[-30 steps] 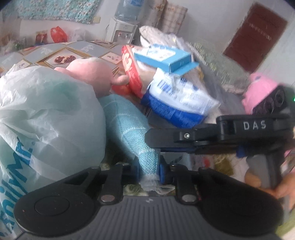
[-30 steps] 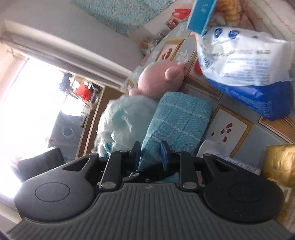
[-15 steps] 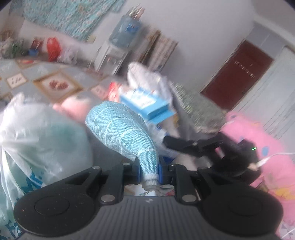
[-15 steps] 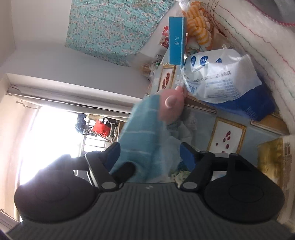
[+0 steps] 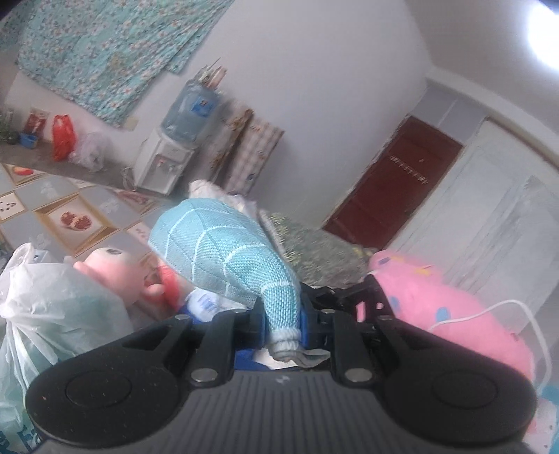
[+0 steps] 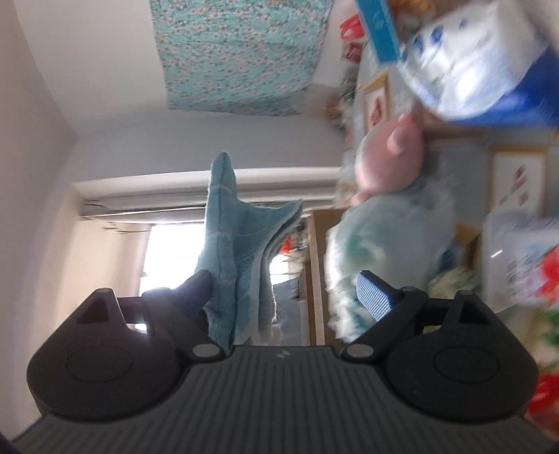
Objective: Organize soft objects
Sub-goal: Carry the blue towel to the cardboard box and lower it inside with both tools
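My left gripper [image 5: 282,319] is shut on a light blue knitted towel [image 5: 223,251] and holds it raised above the pile. The towel also shows in the right wrist view [image 6: 234,251], hanging against the left finger. My right gripper [image 6: 290,297] is open, its jaws wide apart and holding nothing. It also shows in the left wrist view, just behind the towel [image 5: 349,297]. A pink plush toy [image 5: 115,269] lies behind a white plastic bag [image 5: 52,314]. A pink cushion [image 5: 447,307] lies at the right.
A blue and white pack [image 6: 468,70] and a blue box [image 6: 377,28] lie on the patterned floor [image 5: 70,209]. A water dispenser [image 5: 167,153] stands by the far wall. A dark red door [image 5: 391,185] is at the back right.
My left gripper has lifted the blue towel up off the pile. My right gripper has let go of the towel and opened wide.
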{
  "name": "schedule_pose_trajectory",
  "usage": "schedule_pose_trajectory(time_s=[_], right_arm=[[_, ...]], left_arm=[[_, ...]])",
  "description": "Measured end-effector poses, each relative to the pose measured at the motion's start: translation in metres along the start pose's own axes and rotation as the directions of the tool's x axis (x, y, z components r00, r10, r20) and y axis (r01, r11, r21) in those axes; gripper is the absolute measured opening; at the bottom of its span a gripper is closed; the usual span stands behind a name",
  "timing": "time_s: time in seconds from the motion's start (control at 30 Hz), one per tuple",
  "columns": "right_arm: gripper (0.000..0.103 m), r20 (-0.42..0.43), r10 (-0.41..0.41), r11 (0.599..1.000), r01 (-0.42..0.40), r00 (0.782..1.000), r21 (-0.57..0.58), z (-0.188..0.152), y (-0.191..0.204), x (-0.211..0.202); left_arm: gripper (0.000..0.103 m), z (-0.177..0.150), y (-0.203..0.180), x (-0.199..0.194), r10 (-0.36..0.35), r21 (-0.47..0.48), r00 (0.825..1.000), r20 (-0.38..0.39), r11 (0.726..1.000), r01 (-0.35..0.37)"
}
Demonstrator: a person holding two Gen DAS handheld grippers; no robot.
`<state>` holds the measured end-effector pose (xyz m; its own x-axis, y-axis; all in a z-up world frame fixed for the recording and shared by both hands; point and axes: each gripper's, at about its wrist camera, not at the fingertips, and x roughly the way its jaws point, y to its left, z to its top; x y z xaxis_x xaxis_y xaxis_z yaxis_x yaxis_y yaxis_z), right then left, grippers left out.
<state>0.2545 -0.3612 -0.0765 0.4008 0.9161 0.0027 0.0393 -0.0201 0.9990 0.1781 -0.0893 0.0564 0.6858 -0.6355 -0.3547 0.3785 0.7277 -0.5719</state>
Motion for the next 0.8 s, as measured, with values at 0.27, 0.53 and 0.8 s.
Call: schedule_pose_trajectory(time_s=[0.27, 0.53, 0.8], right_arm=[[0.074, -0.022, 0.019, 0.992, -0.022, 1.0, -0.127, -0.019, 0.038, 0.022], [0.035, -0.03, -0.072, 0.964, 0.062, 0.997, -0.259, -0.036, 0.066, 0.049], [0.025, -0.068, -0.185, 0.884, 0.136, 0.98, -0.447, -0.061, 0.1, 0.11]], left_arm=[[0.018, -0.008, -0.005, -0.024, -0.005, 0.034, 1.0, -0.011, 0.999, 0.006], [0.018, -0.009, -0.005, -0.063, 0.115, 0.106, 0.993, 0.013, 0.988, -0.116], [0.018, 0.005, 0.004, -0.107, 0.246, 0.144, 0.968, 0.046, 0.958, -0.25]])
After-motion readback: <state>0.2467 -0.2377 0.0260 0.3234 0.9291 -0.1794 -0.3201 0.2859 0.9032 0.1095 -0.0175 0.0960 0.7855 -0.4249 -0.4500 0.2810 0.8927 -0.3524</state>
